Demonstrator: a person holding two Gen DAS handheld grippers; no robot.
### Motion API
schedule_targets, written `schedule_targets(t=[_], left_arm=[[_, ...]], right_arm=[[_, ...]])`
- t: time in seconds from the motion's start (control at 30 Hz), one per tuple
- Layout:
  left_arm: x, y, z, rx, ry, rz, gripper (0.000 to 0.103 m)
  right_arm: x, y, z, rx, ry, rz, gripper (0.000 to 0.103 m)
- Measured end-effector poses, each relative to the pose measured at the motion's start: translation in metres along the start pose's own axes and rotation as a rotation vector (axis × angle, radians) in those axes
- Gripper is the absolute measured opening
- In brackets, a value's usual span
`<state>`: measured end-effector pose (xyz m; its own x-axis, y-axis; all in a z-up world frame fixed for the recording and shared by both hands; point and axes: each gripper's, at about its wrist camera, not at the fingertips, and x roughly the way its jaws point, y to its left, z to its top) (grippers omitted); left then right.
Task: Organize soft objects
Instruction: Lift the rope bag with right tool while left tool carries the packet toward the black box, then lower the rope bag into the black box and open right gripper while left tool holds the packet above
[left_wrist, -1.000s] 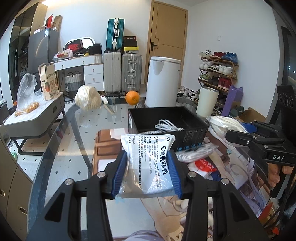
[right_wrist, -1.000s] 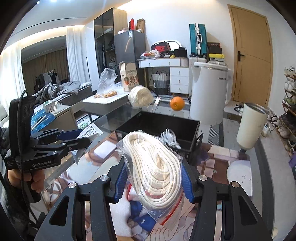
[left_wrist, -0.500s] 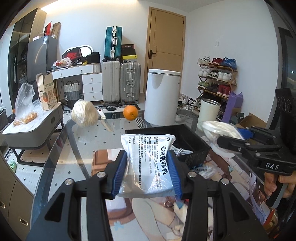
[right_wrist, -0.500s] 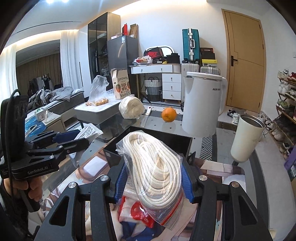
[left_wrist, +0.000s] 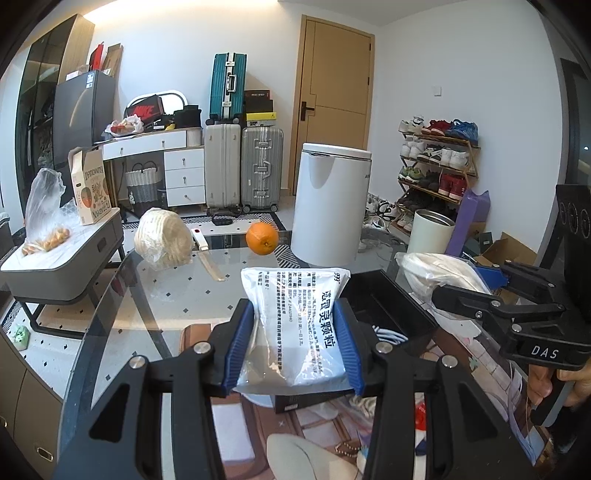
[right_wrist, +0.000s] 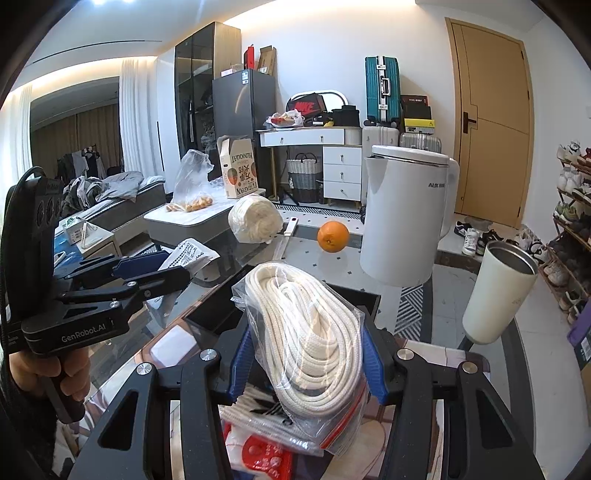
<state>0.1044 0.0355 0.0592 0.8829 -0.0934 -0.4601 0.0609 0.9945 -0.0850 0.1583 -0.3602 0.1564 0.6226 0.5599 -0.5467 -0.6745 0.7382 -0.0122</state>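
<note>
Fingers, left: left gripper (left_wrist: 293, 352) is pinching the white printed pouch (left_wrist: 295, 328) between its blue pads, holding it upright above the glass worktop (left_wrist: 177, 295).
Fingers, right: right gripper (right_wrist: 306, 360) is clamping the bagged white rope (right_wrist: 306, 332), its plastic bag bulging out above the pads.
Pouch position: it is sitting at 6 o'clock of the left wrist view, with the black box (left_wrist: 384, 310) now lying just behind it toward 3 o'clock.
Rope position: it is hanging at 6 o'clock of the right wrist view, above a heap of other packets (right_wrist: 266, 443).
What is changing: both loads are riding higher than a second ago; the box is sinking lower in both views and more of the room is showing.
Meaning for the task: both soft items are being carried off the pile together, probably toward the box, though neither is placed yet.
Farther out: another rope bundle (left_wrist: 162, 240) is resting at 10 o'clock, an orange (left_wrist: 262, 238) at 12 o'clock, a white bin (left_wrist: 328, 206) behind.
</note>
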Motion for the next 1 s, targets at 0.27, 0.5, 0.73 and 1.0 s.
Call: schedule_targets(t=[0.27,0.5,0.73,1.0], left_arm=[[0.011,0.002,0.008,0.003,-0.015,-0.002,0.044],[0.021,0.004,0.01,-0.001,-0.01,-0.016,0.044],[0.034,0.001,0.01,0.011,0.009,-0.019,0.044],[0.04,0.006,0.011,0.013,0.014,-0.01,0.044]], right_arm=[[0.016,-0.004,0.008,-0.006,0.011,-0.005,0.051],[0.031,-0.007,0.012,0.0,0.029,-0.009,0.051],[0.043,-0.009,0.015,-0.022,0.056,-0.018,0.051],[0.072,-0.005,0.015,-0.067,0.109,0.003,0.051]])
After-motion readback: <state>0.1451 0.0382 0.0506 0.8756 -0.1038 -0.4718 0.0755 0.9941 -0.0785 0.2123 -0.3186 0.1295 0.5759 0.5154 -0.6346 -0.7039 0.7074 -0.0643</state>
